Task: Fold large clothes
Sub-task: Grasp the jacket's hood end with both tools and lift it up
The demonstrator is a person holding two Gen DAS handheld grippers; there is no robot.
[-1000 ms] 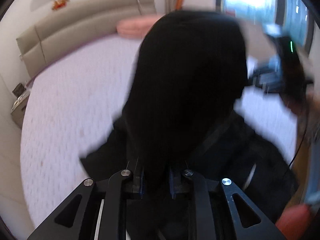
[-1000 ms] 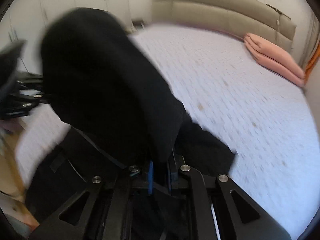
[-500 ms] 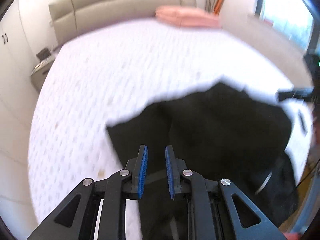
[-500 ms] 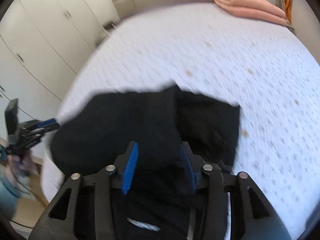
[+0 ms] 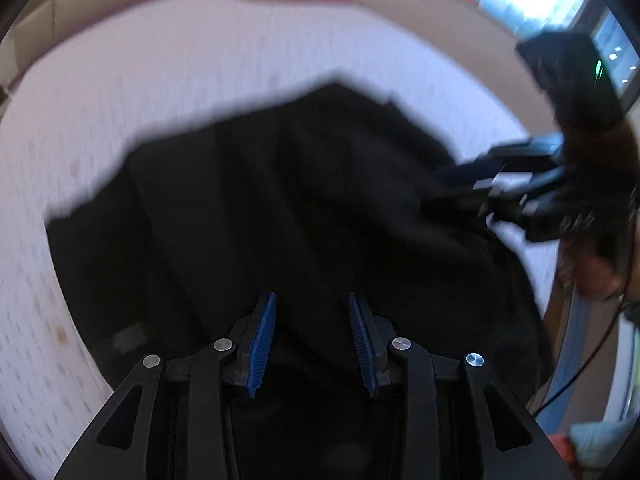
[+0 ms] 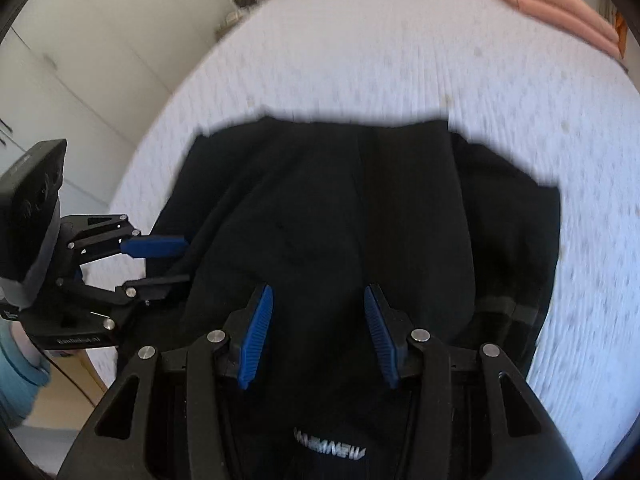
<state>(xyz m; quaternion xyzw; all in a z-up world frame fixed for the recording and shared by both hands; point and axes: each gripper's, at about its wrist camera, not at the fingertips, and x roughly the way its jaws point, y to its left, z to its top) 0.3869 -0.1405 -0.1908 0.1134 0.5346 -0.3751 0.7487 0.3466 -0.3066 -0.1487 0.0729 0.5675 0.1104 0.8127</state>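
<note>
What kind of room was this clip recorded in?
Most likely a bedroom: a large bed with an upholstered headboard, folded pink bedding and white wardrobe doors.

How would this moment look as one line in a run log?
black garment: lying on bed | left gripper: open | right gripper: open

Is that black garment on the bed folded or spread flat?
Folded: the black fabric garment lies on the white bed with one layer overlapping another.

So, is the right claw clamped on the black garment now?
No, the right claw stands open above the black garment, its blue pads apart with the cloth lying flat on the bed beneath.
</note>
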